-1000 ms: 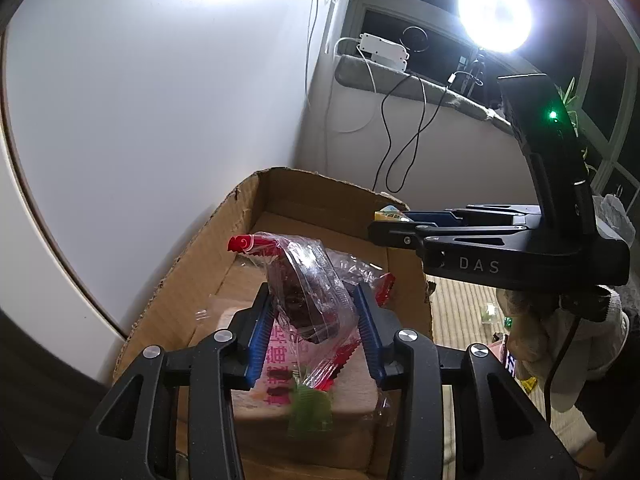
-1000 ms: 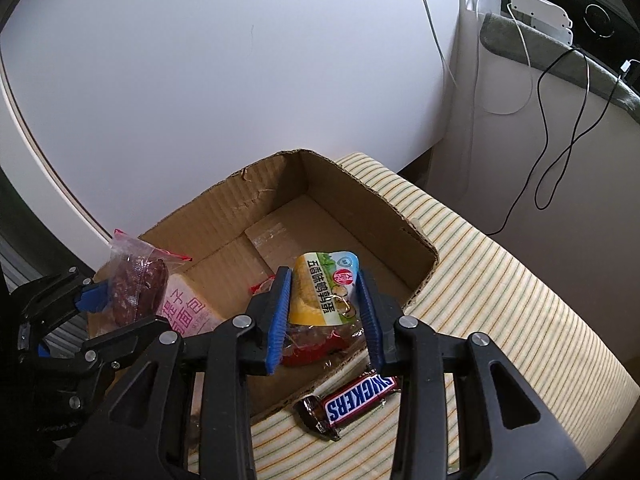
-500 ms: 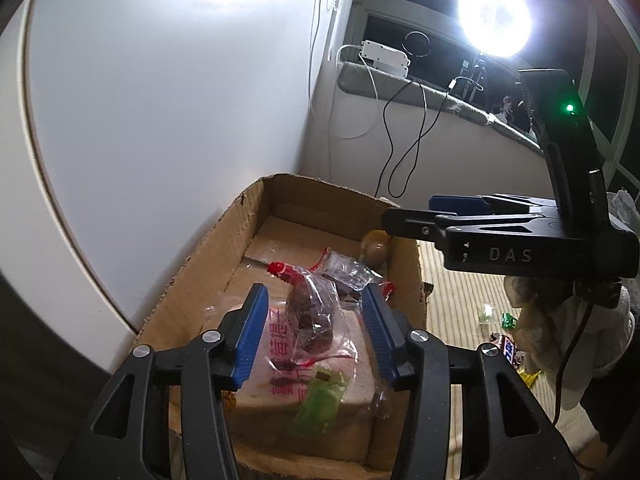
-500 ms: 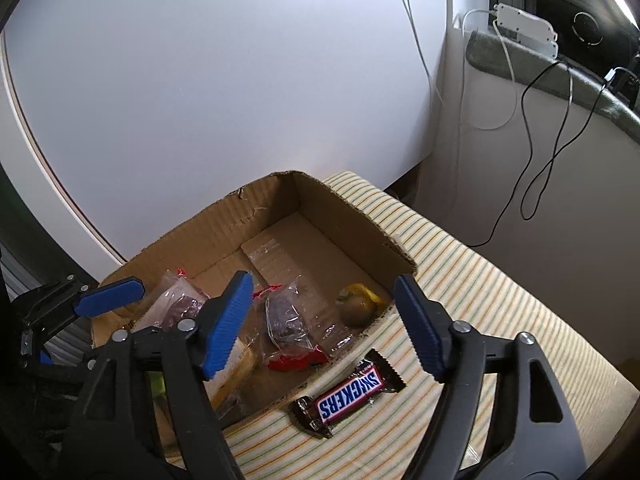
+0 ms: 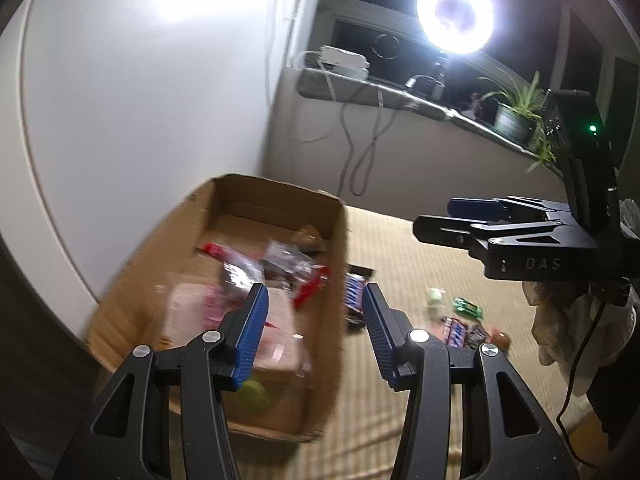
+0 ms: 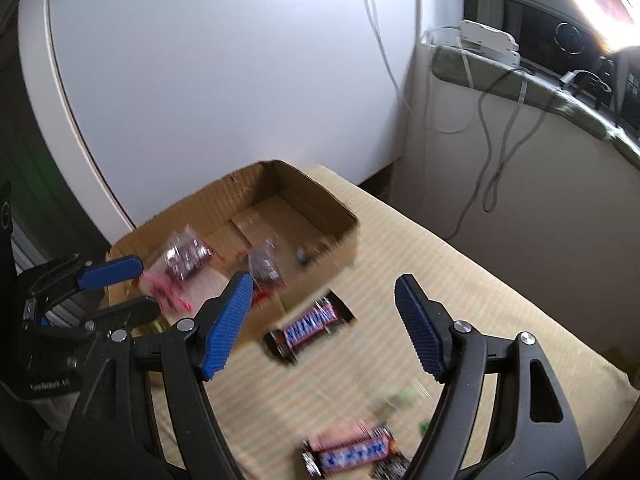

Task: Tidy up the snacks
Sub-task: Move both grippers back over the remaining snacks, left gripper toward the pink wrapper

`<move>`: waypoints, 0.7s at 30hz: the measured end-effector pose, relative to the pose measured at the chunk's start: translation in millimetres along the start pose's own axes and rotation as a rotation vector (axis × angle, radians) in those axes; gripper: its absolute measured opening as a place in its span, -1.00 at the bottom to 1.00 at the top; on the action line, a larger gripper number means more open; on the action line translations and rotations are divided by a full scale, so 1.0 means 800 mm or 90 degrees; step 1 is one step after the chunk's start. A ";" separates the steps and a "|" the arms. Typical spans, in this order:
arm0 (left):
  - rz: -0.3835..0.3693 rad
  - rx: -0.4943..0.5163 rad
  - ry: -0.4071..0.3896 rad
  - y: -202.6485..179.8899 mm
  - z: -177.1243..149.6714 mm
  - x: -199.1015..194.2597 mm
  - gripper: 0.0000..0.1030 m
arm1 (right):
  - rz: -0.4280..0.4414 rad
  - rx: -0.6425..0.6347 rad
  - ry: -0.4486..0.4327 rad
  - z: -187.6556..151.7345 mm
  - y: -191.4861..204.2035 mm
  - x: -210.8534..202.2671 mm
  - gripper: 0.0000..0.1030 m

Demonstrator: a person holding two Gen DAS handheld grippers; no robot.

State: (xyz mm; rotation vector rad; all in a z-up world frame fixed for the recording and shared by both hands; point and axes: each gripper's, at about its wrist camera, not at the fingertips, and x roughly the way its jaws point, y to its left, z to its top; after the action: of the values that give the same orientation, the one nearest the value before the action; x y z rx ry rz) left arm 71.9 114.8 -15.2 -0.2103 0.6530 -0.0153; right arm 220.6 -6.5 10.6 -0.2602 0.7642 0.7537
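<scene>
A cardboard box [image 5: 336,264] [image 6: 280,176] stands on a striped cloth and holds several snack packets, among them clear bags of dark snacks [image 5: 288,260] [image 6: 184,256] on a pink packet [image 5: 192,312]. My left gripper [image 5: 314,320] is open and empty above the box's right wall. My right gripper [image 6: 324,320] is open wide and empty over the cloth, just behind a Snickers bar [image 6: 310,326] that lies outside the box. Another Snickers bar [image 6: 352,450] lies near the bottom edge. In the left wrist view the right gripper [image 5: 472,220] shows from the side.
More small snacks [image 5: 464,312] lie scattered on the striped cloth [image 6: 460,280] right of the box. A white panel [image 6: 220,80] rises behind the box. A windowsill [image 5: 400,92] carries cables, a ring light [image 5: 454,16] and a potted plant [image 5: 516,116].
Both grippers opened and dropped their packets into the box, the left its clear bag, the right its yellow packet. Both then pulled back and to the right, away from the box.
</scene>
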 end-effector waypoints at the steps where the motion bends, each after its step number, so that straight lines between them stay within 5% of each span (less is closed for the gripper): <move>1: -0.007 0.003 0.003 -0.007 -0.002 0.001 -0.07 | -0.006 0.002 0.000 -0.006 -0.005 -0.006 0.48; 21: -0.099 0.059 0.101 -0.101 -0.036 0.072 -0.19 | -0.080 0.072 0.085 -0.159 -0.113 -0.051 0.48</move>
State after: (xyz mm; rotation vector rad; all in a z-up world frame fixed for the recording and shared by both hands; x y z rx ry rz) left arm 104.7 25.6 -56.1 -0.1706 0.7901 -0.2133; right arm 196.5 -152.1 -55.0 -0.2554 0.9058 0.5768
